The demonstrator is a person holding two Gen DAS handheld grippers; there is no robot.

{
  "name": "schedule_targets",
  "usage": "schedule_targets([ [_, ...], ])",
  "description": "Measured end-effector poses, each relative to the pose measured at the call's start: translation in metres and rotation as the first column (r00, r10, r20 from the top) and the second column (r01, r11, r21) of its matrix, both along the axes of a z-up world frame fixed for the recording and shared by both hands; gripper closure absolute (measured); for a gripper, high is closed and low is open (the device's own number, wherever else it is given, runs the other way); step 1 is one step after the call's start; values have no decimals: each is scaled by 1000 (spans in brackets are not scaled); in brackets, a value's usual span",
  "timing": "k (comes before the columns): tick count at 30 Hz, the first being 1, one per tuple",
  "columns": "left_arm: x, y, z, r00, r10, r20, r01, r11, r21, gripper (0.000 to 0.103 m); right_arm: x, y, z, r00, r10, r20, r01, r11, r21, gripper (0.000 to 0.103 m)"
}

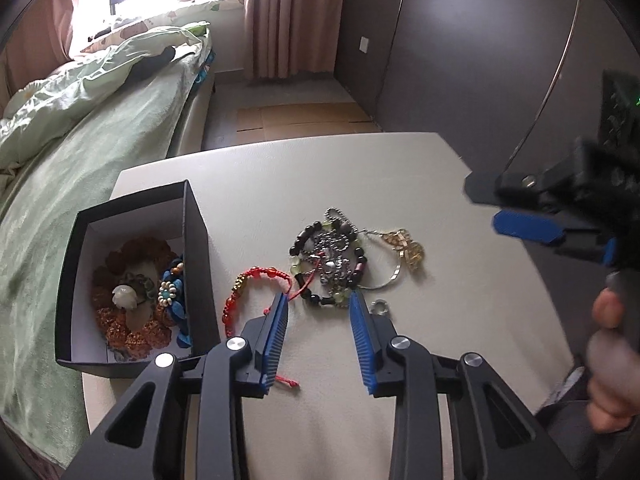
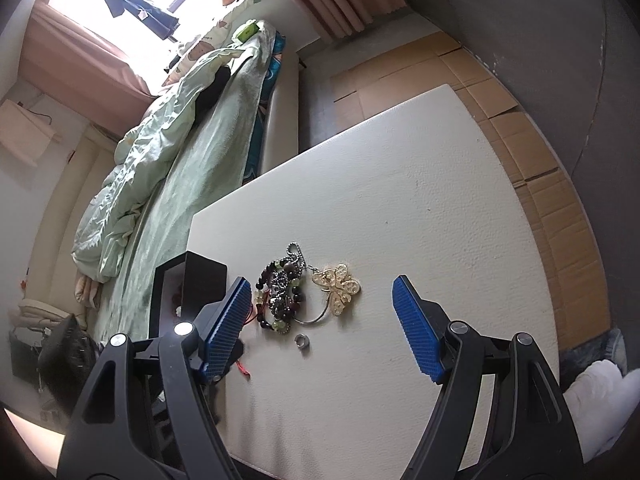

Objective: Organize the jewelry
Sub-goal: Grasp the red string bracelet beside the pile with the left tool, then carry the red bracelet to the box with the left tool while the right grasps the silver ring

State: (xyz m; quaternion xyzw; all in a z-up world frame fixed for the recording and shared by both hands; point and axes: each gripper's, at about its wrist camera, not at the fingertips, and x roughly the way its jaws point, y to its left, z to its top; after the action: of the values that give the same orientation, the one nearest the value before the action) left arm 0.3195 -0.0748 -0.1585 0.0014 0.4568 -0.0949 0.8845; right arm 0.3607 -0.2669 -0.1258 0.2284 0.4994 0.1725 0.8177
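Since the black box [image 1: 132,280] sits at the table's [image 1: 320,168] left edge, we aim our left gripper [image 1: 318,308], jaws apart and empty, at the red bracelet [image 1: 256,288] beside it; right gripper [image 2: 320,304] waits wide apart.

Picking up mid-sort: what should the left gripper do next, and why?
Probably ease the left gripper down and close on the black and green bead bracelet: its open jaws already frame that tangle's near edge, nothing is held, and the black box sits just to the left.
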Motion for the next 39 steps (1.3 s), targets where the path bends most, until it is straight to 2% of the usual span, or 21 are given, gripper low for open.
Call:
schedule_targets([
  [3, 4, 0, -8, 1000, 9, 3, -9, 999, 44, 73, 1, -1, 0, 1000, 2, -1, -2, 1000, 2, 29],
  [9, 9, -11, -17, 1000, -2, 24, -3, 983, 185, 74, 1, 2, 1, 1000, 15, 4, -15, 1000, -7, 29],
  [15, 10, -26, -29, 999, -6, 36, -7, 937, 349, 74, 1, 2, 1, 1000, 16, 5, -16, 1000, -12, 29],
  [18, 11, -30, -34, 1000, -22, 17, 14, 925, 379, 74, 1, 3, 1, 1000, 15, 5, -15, 1000, -15, 29],
  [23, 24, -27, -33, 996, -62, -65, 82, 924, 373, 75, 0, 2, 1, 1000, 15, 8, -15, 1000, -11, 29],
  [27, 39, -26, -34, 981, -109, -163, 164, 910, 380, 76, -1, -1, 4, 1000, 13, 22, -13, 1000, 3, 29],
  [30, 45, -27, -35, 962, -159, -222, 237, 887, 396, 76, -2, -4, 5, 1000, 9, 22, -9, 1000, 9, 29],
  [33, 53, -25, -36, 939, -190, -288, 288, 891, 352, 87, -2, -9, 6, 1000, 7, 25, -7, 1000, 15, 29],
  [35, 59, -24, -36, 919, -218, -328, 321, 896, 306, 102, -2, -10, 7, 1000, 6, 27, -6, 1000, 19, 29],
  [39, 66, -19, -35, 914, -221, -340, 326, 899, 292, 102, -1, -14, 7, 1000, 7, 26, -7, 1000, 26, 29],
])
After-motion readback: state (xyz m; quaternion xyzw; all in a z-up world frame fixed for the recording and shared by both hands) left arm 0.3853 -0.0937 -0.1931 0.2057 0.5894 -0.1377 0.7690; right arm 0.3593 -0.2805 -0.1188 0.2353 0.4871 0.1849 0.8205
